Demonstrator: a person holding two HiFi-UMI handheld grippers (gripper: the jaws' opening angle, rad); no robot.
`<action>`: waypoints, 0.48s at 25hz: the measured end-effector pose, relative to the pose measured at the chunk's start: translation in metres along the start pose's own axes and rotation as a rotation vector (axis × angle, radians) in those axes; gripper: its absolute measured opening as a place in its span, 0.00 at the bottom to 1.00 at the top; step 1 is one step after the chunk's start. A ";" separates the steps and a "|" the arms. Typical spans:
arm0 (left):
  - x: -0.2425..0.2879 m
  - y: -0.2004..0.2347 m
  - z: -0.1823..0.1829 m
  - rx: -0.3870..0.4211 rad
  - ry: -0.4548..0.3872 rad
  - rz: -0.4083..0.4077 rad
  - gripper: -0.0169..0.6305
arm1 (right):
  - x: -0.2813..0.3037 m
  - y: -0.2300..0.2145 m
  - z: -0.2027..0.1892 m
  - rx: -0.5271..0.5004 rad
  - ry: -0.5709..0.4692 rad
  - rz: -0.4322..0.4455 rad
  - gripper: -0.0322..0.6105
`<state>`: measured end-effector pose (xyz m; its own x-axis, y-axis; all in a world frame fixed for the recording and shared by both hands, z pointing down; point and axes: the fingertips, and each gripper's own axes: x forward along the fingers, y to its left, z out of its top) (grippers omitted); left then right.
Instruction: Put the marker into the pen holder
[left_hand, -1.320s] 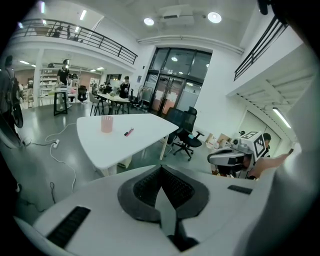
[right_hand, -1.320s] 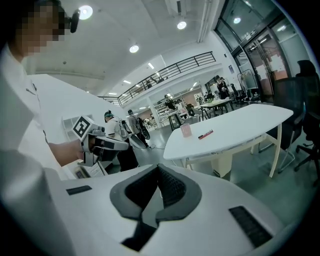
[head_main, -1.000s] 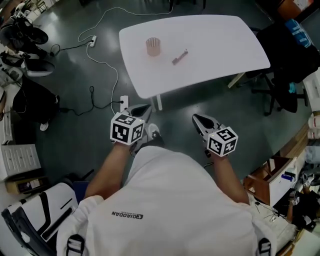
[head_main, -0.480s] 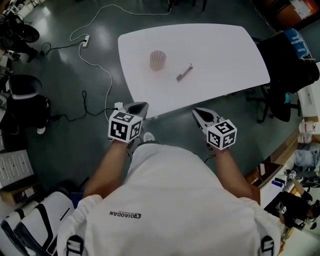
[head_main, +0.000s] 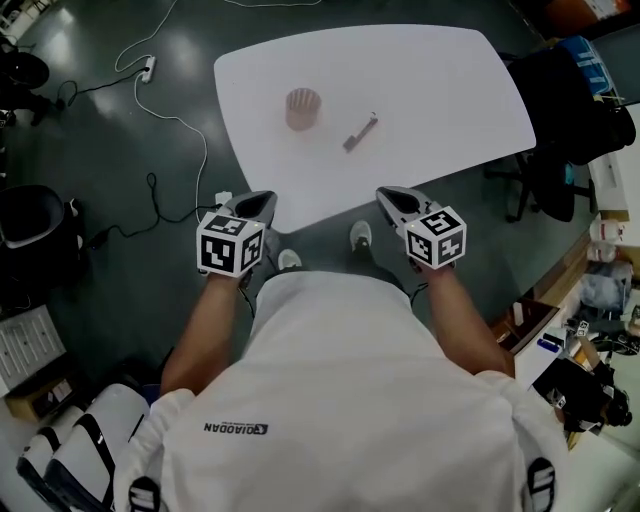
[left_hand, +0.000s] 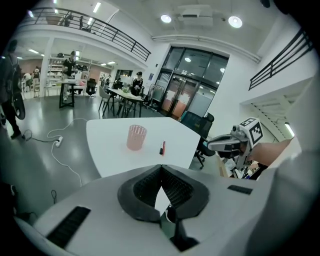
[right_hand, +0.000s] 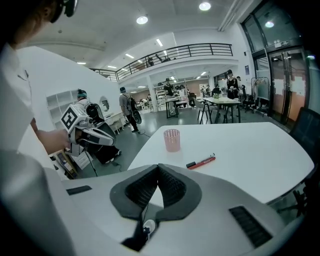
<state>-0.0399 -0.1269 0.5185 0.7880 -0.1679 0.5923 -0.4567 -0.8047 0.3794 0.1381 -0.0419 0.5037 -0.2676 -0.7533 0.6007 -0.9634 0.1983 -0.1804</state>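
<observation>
Both clenched on nothing, the left gripper (head_main: 258, 203) and right gripper (head_main: 393, 199) hung near — the right should open wide, then straddle the far marker (head_main: 360, 132) crosswise.

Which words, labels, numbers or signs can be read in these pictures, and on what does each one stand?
"QIAODAN": on the person's white shirt, upside down in the head view.
Cubes of the left gripper and the right gripper: black-and-white square patterns only, no letters.
Marker: any print is too small to read.
Blue item on the dark chair: white print, too blurred to read.
</observation>
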 end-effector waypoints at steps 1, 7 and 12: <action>0.001 0.000 0.000 -0.003 0.001 0.002 0.07 | 0.002 -0.003 0.002 -0.007 0.001 0.001 0.08; 0.016 0.007 0.010 -0.039 -0.014 0.070 0.07 | 0.024 -0.035 0.011 -0.092 0.028 0.042 0.08; 0.030 0.013 0.012 -0.123 -0.009 0.147 0.07 | 0.056 -0.070 0.017 -0.183 0.077 0.103 0.08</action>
<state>-0.0173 -0.1499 0.5326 0.7127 -0.2836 0.6417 -0.6133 -0.6959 0.3737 0.1910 -0.1089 0.5363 -0.3580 -0.6745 0.6456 -0.9161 0.3873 -0.1034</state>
